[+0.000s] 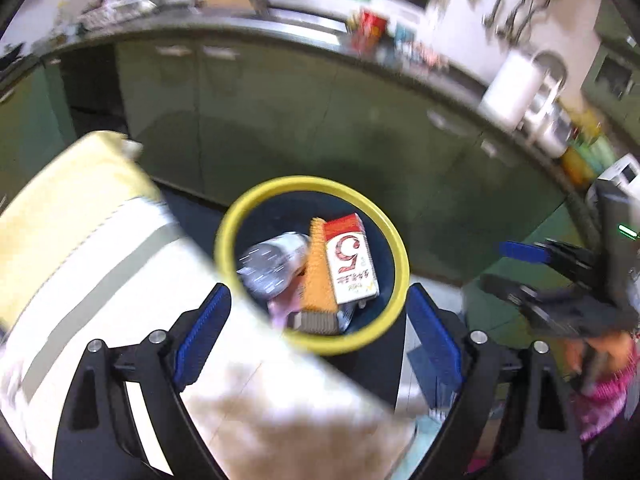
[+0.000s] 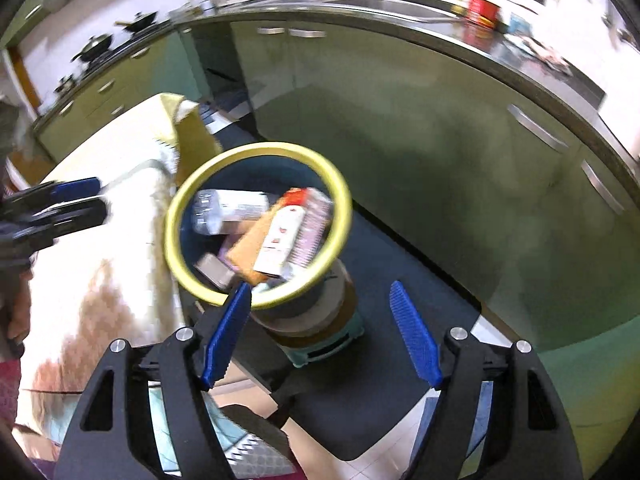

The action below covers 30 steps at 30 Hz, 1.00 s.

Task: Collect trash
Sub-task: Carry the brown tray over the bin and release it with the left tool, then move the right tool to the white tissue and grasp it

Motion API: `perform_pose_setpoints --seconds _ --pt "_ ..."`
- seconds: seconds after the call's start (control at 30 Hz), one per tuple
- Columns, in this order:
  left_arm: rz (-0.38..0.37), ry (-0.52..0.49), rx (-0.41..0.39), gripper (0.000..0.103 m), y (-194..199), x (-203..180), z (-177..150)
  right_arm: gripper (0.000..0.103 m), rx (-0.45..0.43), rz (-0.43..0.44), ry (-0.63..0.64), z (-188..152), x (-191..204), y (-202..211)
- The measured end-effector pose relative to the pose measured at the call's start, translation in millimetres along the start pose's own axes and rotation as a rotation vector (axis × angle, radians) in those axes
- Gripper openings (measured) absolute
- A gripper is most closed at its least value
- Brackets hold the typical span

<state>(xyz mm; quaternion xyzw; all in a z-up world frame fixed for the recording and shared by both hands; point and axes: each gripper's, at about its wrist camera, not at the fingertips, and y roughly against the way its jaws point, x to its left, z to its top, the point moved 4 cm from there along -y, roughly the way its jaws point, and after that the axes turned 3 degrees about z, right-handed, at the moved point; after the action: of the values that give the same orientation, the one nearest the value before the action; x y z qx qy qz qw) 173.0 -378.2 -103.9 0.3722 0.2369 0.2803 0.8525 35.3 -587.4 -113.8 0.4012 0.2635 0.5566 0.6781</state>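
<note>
Both claws stand wide and empty over the bin [image 1: 240, 216], likely just past a drop. Ahead of the left claw [image 1: 316, 332] and right claw [image 2: 320, 332], a carton [image 1: 350, 260] lies inside among other trash.

Bright indoor light, heavy motion blur, fisheye bending and dark vignette at edges.

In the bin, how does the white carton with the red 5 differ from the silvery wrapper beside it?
The white carton is a stiff, flat-sided box printed with a red numeral; the silvery wrapper is crumpled and shiny. The carton lies on top of the orange box; the wrapper sits lower, against the bin wall. Both are already inside.
</note>
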Motion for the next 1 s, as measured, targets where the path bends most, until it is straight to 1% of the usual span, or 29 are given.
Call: perform_pose_setpoints --seconds 0.03,0.13,0.17,0.23,0.27,0.33,0.37,0.43,0.5,0.57,0.6,0.7,0.77,0.9,1.0 --pt "0.014 0.022 -0.036 0.088 23.4 13.3 -15.4 0.071 0.005 0.010 0.019 2.8 10.0 -3.8" --pt "0.064 0.064 -0.085 0.088 64.8 45.6 -49.5 0.071 0.021 0.037 0.079 14.7 44.2 -17.9" --pt "0.095 0.085 -0.102 0.088 81.9 61.5 -64.5 0.071 0.023 0.045 0.094 18.3 54.6 -21.5" --pt "0.157 0.116 -0.127 0.088 104.2 86.5 -84.7 0.071 0.028 0.076 0.142 31.2 89.1 -31.5" --pt "0.214 0.134 -0.148 0.088 119.2 104.9 -96.1 0.071 0.029 0.090 0.161 36.1 102.2 -34.8" --pt "0.300 0.163 -0.181 0.089 141.5 135.3 -113.6 0.071 0.029 0.136 0.217 48.7 145.0 -43.7" --pt "0.314 0.181 -0.193 0.089 149.2 145.2 -120.7 0.071 0.031 0.150 0.238 52.0 160.2 -47.0" --pt "0.336 0.227 -0.210 0.089 161.3 167.3 -133.6 0.071 0.041 0.197 0.304 61.6 205.0 -55.9" --pt "0.374 0.276 -0.234 0.089 172.6 191.0 -146.8 0.070 0.057 0.251 0.360 67.8 251.0 -65.6" --pt "0.385 0.323 -0.272 0.089 183.3 207.5 -156.1 0.070 0.079 0.310 0.412 72.7 296.6 -76.2" --pt "0.378 0.349 -0.293 0.089 189.1 214.6 -159.7 0.070 0.090 0.335 0.430 73.4 314.4 -80.8" --pt "0.377 0.433 -0.352 0.089 205.0 234.5 -165.0 0.064 0.146 0.417 0.468 74.1 369.4 -100.8" --pt "0.392 0.480 -0.383 0.090 213.5 245.8 -170.1 0.064 0.183 0.465 0.488 70.8 402.6 -112.5" --pt "0.406 0.529 -0.393 0.091 219.5 259.6 -175.2 0.064 0.203 0.492 0.534 60.5 447.0 -127.9" --pt "0.397 0.546 -0.392 0.091 221.1 263.0 -177.6 0.064 0.200 0.476 0.566 54.5 469.4 -138.3"
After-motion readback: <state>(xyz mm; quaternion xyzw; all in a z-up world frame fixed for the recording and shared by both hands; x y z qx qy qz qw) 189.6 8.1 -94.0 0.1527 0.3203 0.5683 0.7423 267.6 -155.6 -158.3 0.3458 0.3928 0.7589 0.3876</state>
